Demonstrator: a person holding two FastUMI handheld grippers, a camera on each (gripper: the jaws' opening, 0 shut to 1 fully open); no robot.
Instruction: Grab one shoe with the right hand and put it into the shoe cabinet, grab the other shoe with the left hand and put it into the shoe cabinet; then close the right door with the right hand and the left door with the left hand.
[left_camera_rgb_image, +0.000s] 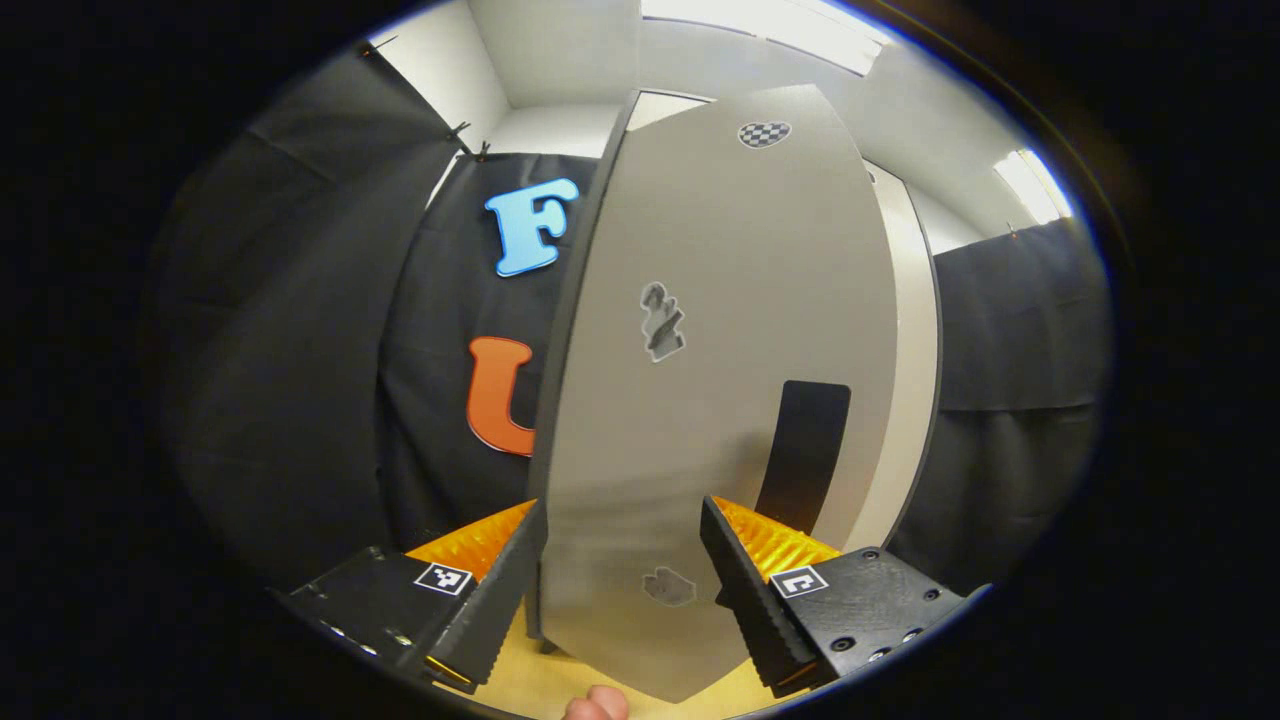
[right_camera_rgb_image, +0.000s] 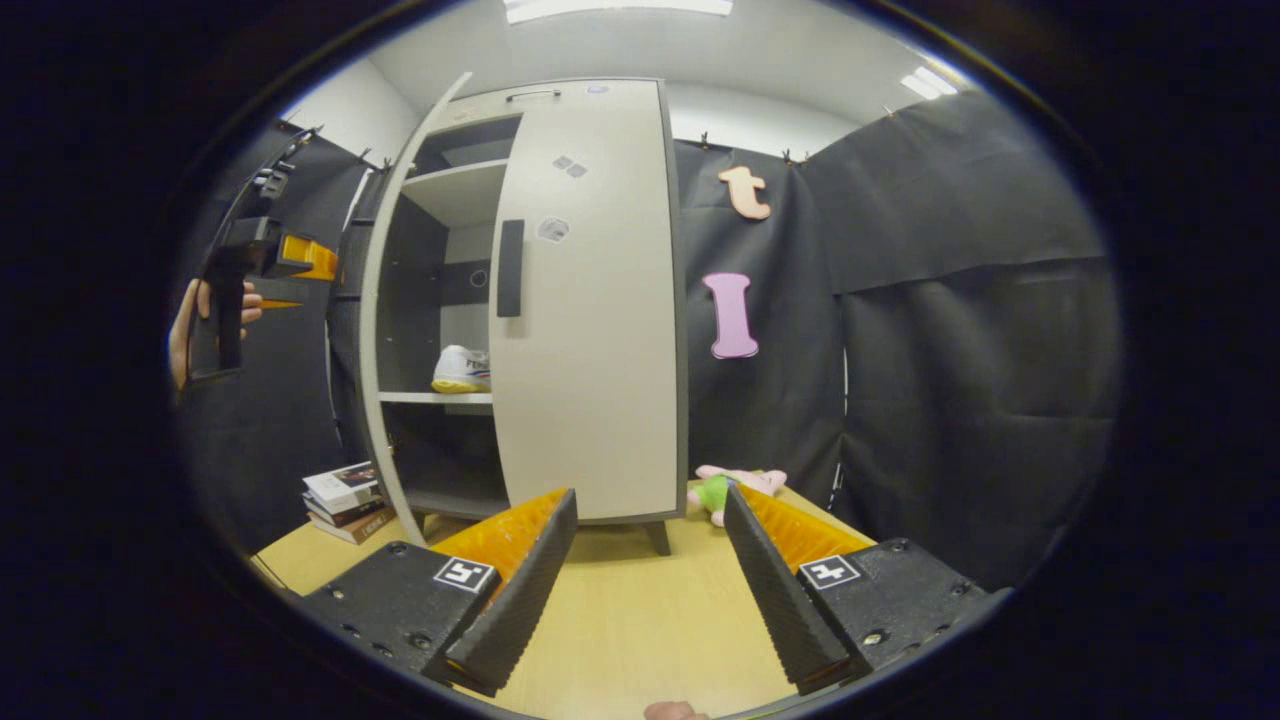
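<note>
Left door: the tall flat grey left door (left_camera_rgb_image: 720, 350) with a black handle stands straight ahead of the left gripper (left_camera_rgb_image: 622, 570), very close. Its thin edge points at the gripper, a bit to one side.
Left gripper: its two black and orange fingers are spread wide, one on each side of the door's lower part. I cannot tell if they touch it. They hold nothing.
Door's long way: up and down.
Right gripper: the right gripper (right_camera_rgb_image: 648, 560) is wide open and holds nothing. It hangs over the yellow wooden table (right_camera_rgb_image: 620, 620), well apart from the cabinet.
Shoe cabinet: the tall grey shoe cabinet (right_camera_rgb_image: 540, 100) stands at the far side of the table. Its right door (right_camera_rgb_image: 590, 330) looks shut. The left door hangs open.
Shoes: one white shoe with a yellow sole (right_camera_rgb_image: 462, 370) sits on the middle shelf.
Nearer hand: the left one, up by the open door.
Around: a pile of books (right_camera_rgb_image: 345, 500) near the cabinet's left foot and a pink and green soft toy (right_camera_rgb_image: 735, 488) by its right foot. Neither looks to block the door's swing.
</note>
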